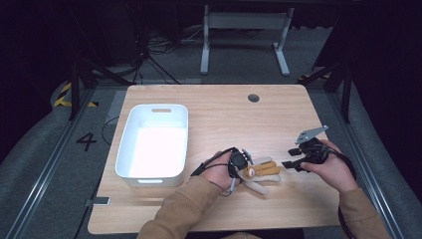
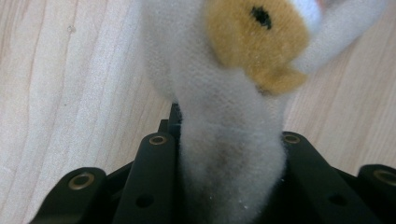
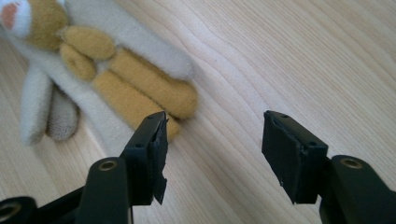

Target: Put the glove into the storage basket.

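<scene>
A cream and tan plush toy (image 1: 261,173) lies on the wooden table (image 1: 224,114) near its front edge. My left gripper (image 1: 242,167) is shut on one end of it; in the left gripper view the cream plush (image 2: 229,140) is squeezed between both black jaws. My right gripper (image 1: 293,164) hovers just right of the toy, open, with nothing between its fingers (image 3: 152,154). In the right gripper view the plush toy (image 3: 116,74) lies ahead and to the left of my right gripper (image 3: 215,154), its tan limbs nearest the left jaw.
A white plastic bin (image 1: 154,142) with a handle slot stands on the left half of the table. A round cable hole (image 1: 254,97) sits near the table's far edge. Bare wood lies between the bin and the toy.
</scene>
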Available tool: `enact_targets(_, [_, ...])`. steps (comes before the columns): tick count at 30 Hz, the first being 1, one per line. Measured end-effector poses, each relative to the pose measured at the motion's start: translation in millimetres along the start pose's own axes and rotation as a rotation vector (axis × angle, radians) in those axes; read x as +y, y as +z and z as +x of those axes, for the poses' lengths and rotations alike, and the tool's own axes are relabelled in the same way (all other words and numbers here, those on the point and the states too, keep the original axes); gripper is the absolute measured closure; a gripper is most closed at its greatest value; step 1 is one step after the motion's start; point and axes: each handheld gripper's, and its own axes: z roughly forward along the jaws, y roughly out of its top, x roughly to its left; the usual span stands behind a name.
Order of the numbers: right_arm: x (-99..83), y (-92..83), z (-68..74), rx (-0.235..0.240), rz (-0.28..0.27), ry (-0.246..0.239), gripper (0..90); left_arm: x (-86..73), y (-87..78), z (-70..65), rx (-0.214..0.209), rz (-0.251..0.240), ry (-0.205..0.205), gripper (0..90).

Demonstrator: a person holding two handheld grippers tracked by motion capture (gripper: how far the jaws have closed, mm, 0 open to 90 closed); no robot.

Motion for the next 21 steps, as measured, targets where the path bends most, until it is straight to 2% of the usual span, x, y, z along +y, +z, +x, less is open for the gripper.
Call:
enact_targets(3, [2.3, -0.3, -2.6, 0.001, -0.010, 0.004, 42.6, -2.0, -7.5, 2.3, -0.007, -0.027, -0.013, 71.3])
enact_targets(5, [4.3, -0.3, -4.7, 0.002, -0.018, 0.005, 43.5, -4.3, -15.5, 3.5, -0.008, -0.047, -0.043, 71.3])
enact_targets(12, [10.7, 3.6, -12.1, 0.012, -0.051, 0.038, 48.6, -14.4, -47.2, 8.1, 0.007, -0.102, -0.106, 71.1])
enact_targets(18, [12.7, 10.1, -15.6, 0.002, -0.041, 0.082, 54.6, -23.3, -72.9, 11.2, 0.034, -0.143, -0.152, 70.8])
enact_targets(21, [12.7, 13.5, -17.1, 0.005, -0.029, 0.075, 56.9, -28.2, -85.3, 12.4, 0.036, -0.168, -0.185, 70.7])
